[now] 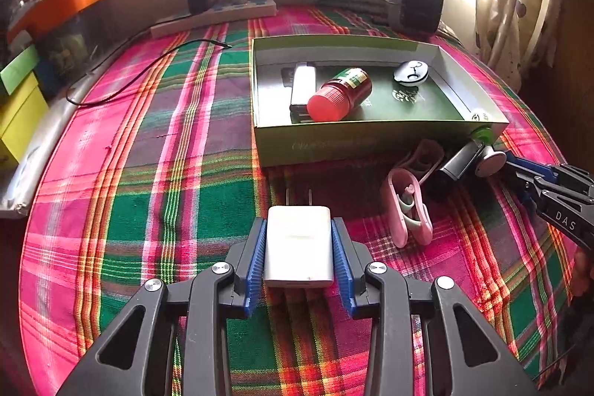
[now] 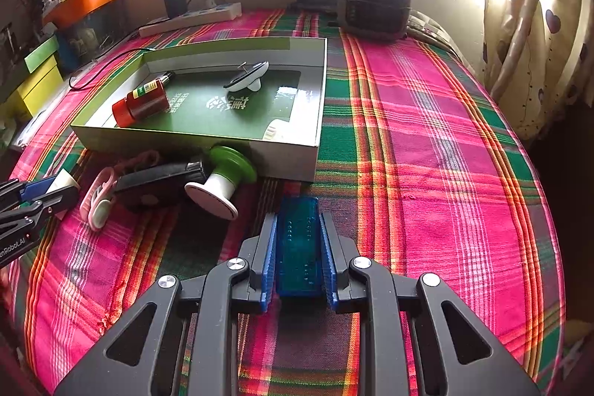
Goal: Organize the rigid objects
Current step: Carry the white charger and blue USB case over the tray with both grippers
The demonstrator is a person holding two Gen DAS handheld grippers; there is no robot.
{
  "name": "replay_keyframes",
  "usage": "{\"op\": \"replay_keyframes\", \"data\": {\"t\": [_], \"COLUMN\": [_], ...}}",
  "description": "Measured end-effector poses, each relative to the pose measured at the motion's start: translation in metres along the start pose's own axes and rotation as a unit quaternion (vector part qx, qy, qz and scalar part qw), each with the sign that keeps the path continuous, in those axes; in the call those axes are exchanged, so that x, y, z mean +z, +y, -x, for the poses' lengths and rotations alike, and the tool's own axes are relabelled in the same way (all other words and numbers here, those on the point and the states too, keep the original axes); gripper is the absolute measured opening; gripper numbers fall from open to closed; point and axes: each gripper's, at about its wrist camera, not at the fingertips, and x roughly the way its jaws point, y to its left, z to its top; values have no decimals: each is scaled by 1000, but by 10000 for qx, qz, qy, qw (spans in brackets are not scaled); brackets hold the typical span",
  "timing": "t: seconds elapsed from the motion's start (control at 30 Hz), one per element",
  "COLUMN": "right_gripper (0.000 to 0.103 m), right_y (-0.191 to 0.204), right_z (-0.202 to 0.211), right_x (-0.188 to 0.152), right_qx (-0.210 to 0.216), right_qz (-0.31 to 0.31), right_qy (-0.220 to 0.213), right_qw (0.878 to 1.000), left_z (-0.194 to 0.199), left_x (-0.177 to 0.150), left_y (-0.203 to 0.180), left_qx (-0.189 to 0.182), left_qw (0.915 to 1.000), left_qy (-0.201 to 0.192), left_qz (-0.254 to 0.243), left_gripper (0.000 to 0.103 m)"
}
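White charger [image 1: 299, 249] sits clamped in the left claw [image 1: 299, 258], prongs pointing forward at the near wall of the green box [image 1: 371, 143]; its long axis runs along the fingers. The box lies straight ahead on the plaid bed [image 1: 148, 173], and already holds a red-capped bottle [image 1: 339, 95], a white lighter-like block [image 1: 302, 86] and a round white gadget [image 1: 410, 73]. Right claw [image 2: 299, 255] is closed on a translucent blue case [image 2: 299, 247], with the box ahead and to its left. Judging by distance, both are about equally near the box. A pink clip [image 1: 406, 210], a black tool [image 2: 156, 184] and a green-ended spool [image 2: 222, 180] lie outside its near wall.
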Motion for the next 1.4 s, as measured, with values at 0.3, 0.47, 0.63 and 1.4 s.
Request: {"op": "replay_keyframes", "data": {"t": [0.3, 0.47, 0.63, 1.4], "right_gripper": [23, 23, 23, 23], "right_y": [0, 1, 1, 0], "right_z": [0, 0, 0, 13], "right_x": [0, 0, 0, 7], "right_qx": [-2, -13, -15, 66], "right_qz": [4, 12, 10, -24], "right_qy": [1, 0, 1, -155], "right_qw": [10000, 10000, 10000, 9999], "left_z": [1, 1, 1, 25], "left_x": [-2, -1, 0, 5], "left_y": [2, 3, 3, 1], "left_qx": [-20, -39, -75, -134], "left_qw": [10000, 9999, 9999, 9994], "left_qy": [-64, -62, -31, -313], "left_qz": [59, 101, 145, 61], "left_gripper": [32, 32, 32, 32]}}
